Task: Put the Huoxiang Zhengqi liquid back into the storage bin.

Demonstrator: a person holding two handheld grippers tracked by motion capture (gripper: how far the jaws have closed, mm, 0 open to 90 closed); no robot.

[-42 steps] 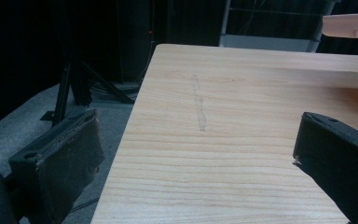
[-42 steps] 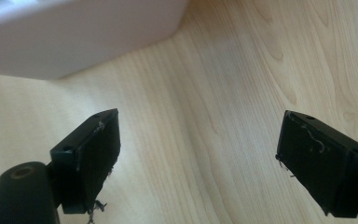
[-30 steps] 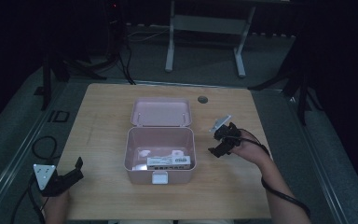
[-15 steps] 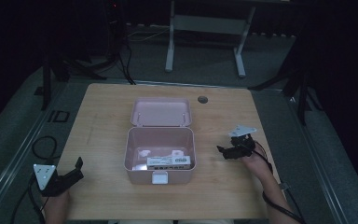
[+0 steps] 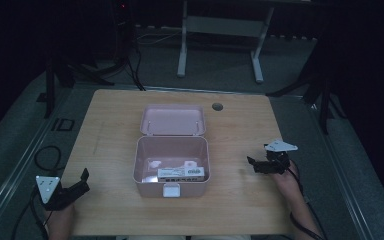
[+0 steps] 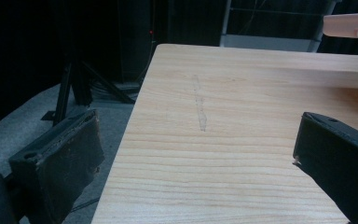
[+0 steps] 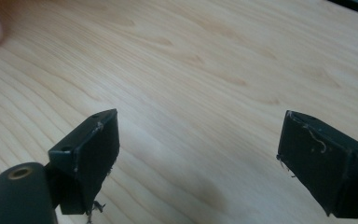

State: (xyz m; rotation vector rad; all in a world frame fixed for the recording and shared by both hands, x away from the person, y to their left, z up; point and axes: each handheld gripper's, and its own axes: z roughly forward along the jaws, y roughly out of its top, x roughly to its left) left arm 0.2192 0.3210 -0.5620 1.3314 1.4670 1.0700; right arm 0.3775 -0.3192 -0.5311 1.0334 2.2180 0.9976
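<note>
High view — right hand-held gripper [image 5: 256, 165] has dropped nearer the table [image 5: 240, 200], empty.

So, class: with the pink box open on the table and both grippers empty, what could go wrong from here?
1. The raised lid of the pink plastic box stands open at the far side; a gripper reaching over could knock it shut.
2. The white flat packet lies low inside against the front wall, so an open gripper may scrape the wall rather than catch it.
3. The left gripper sits at the wooden table edge and might slip off it.
</note>
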